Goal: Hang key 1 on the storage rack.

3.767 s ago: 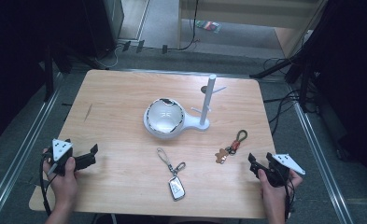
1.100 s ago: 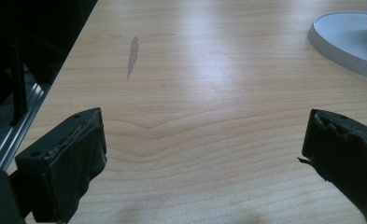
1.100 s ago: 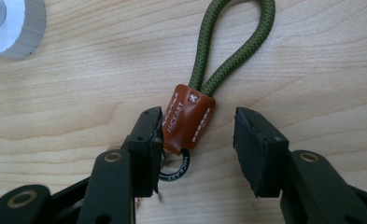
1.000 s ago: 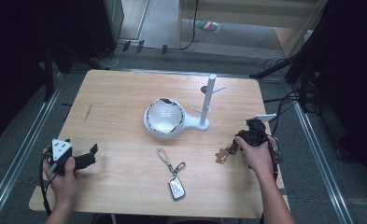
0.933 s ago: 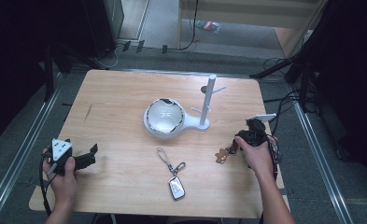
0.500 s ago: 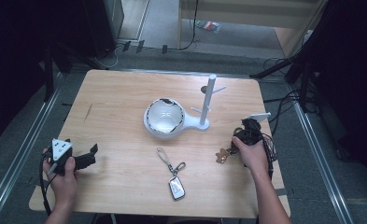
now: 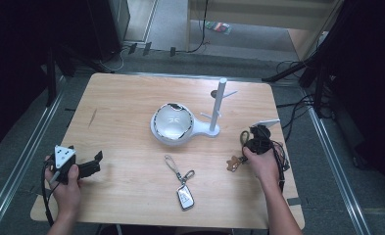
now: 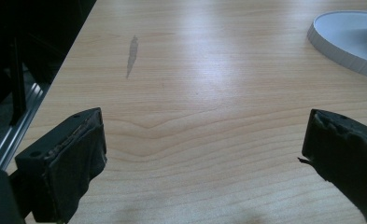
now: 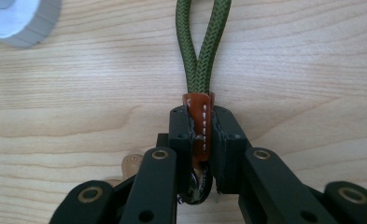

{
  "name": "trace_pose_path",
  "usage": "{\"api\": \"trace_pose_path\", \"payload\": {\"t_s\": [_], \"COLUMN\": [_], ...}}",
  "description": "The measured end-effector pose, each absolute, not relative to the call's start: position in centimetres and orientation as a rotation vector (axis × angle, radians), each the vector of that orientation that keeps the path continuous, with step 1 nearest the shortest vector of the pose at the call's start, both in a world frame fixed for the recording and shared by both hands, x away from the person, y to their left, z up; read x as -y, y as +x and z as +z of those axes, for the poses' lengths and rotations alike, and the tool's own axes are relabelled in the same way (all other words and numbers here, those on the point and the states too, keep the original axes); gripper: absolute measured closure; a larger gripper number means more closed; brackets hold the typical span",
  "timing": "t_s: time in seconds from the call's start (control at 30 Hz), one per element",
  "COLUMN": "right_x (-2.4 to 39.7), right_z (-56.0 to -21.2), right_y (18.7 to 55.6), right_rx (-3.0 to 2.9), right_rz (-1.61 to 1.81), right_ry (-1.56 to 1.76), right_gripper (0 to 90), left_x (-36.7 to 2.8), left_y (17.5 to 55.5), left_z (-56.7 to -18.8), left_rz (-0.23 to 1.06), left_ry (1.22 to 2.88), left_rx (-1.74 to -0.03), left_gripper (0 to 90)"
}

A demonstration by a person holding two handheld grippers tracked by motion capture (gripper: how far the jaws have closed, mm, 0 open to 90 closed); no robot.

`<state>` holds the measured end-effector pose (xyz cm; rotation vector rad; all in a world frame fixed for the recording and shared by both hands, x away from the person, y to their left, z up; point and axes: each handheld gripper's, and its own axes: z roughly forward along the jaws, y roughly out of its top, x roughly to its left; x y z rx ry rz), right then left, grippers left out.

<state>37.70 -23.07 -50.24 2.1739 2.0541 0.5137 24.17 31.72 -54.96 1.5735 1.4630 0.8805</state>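
Observation:
A keychain lies on the table's right side, with a green cord loop (image 9: 202, 42), a brown stitched leather sleeve (image 9: 199, 126) and a tan charm (image 7: 235, 163). My right gripper (image 9: 200, 135) has just been closing and is now shut on the leather sleeve, the loop pointing away from the jaws. In the high view the right gripper (image 7: 252, 142) sits low over the keychain beside the white peg stand (image 7: 214, 110). My left gripper (image 7: 94, 164) rests at the front left, open, with bare wood between its pads (image 8: 74, 154).
A white domed bowl (image 7: 172, 122) stands mid-table, joined to the peg stand's base (image 9: 22, 18). A car key on a ring and clip (image 7: 182, 193) lies near the front edge. The stand's round base (image 8: 344, 39) lies far ahead of the left gripper.
The right hand came forward from the front right edge to the keychain, and its jaws closed on the leather sleeve. The left hand stayed put.

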Motion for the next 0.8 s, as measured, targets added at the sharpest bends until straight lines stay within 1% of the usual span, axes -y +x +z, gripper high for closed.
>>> {"api": "trace_pose_path", "payload": {"t_s": [0.13,0.37,0.8], "right_x": [22.8,21.9,20.7], "right_z": [-49.7,-47.7,-45.4], "right_y": [37.0,35.6,34.7], "right_rx": [-2.035,-1.968,-1.893], "right_rz": [0.596,0.729,0.866], "right_ry": [2.081,1.943,1.83], "right_gripper": [81.5,81.5,81.5], "left_x": [-31.7,-31.7,-31.7], "left_y": [24.2,24.2,24.2], "left_z": [-55.0,-55.0,-55.0], "left_rz": [0.882,0.881,0.88], "left_ry": [1.574,1.575,1.575], "left_rx": [-1.463,-1.463,-1.463], "left_gripper": [0.0,0.0,0.0]}}
